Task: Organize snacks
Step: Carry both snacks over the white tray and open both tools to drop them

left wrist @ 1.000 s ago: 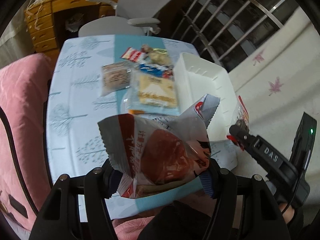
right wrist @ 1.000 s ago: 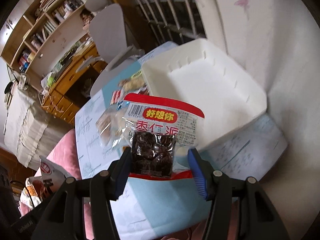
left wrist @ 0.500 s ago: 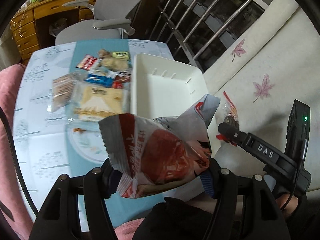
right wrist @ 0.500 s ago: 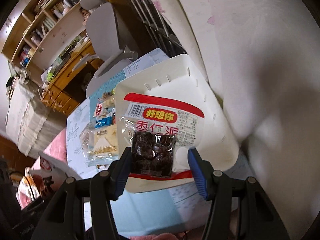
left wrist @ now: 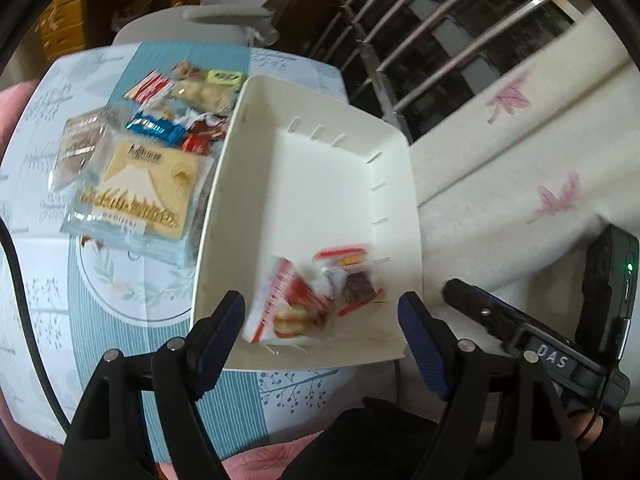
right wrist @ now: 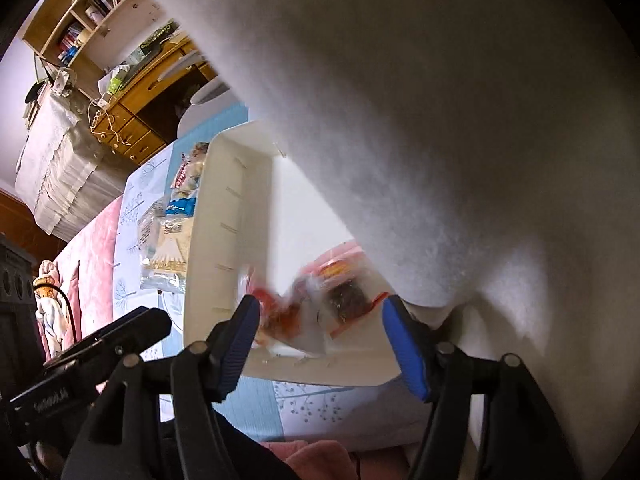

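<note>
Both tools have just been opening, and nothing sits between their jaws now. The left tool [left wrist: 320, 320] has let go of the red cake packet [left wrist: 290, 306], the right tool [right wrist: 318, 322] of the dark date packet [right wrist: 346, 298]; both lie in the white tray [left wrist: 320, 184] near its 6 o'clock wall. More snacks [left wrist: 136, 184] wait on the surface [left wrist: 44, 300] at the tray's 9 o'clock.

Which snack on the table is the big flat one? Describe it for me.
Start at the white rectangular plastic bin on the blue patterned tablecloth. Against its left wall lies a clear-wrapped cream packet: the largest there, printed with a snow-capped mountain.
</note>
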{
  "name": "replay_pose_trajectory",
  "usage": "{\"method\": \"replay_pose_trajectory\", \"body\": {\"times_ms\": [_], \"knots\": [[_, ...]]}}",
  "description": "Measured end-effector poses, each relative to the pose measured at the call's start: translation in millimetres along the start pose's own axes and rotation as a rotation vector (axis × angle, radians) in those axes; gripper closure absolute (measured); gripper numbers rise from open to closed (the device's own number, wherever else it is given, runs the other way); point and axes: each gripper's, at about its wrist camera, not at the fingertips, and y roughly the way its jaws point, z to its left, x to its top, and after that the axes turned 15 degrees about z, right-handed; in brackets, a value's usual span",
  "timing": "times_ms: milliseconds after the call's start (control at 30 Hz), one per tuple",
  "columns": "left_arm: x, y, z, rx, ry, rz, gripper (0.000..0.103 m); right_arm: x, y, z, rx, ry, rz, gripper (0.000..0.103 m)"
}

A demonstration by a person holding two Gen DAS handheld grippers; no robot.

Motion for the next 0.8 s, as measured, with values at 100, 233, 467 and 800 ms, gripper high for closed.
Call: {"method": "replay_pose_trajectory", "body": {"times_ms": [100, 233, 467, 800], "knots": [[-1, 0, 11, 0.008, -0.036, -0.001, 0.025, 1, -1, -5, 0.001, 0.014, 0.003, 0.039], [-8, -4, 23, 0.016, -0.049, -0.012, 0.025, -1, 3, -2, 0.007, 0.019, 0.019, 0.039], [-25, -18, 60, 0.038, -0.059, 0.007, 0.025, -13, 12, 24, -0.006, -0.014, 0.05, 0.038], [-41, -67, 128, 0.093, -0.009, 0.034, 0.025, -47, 12, 89, -0.045, -0.093, 0.038, 0.034]]}}
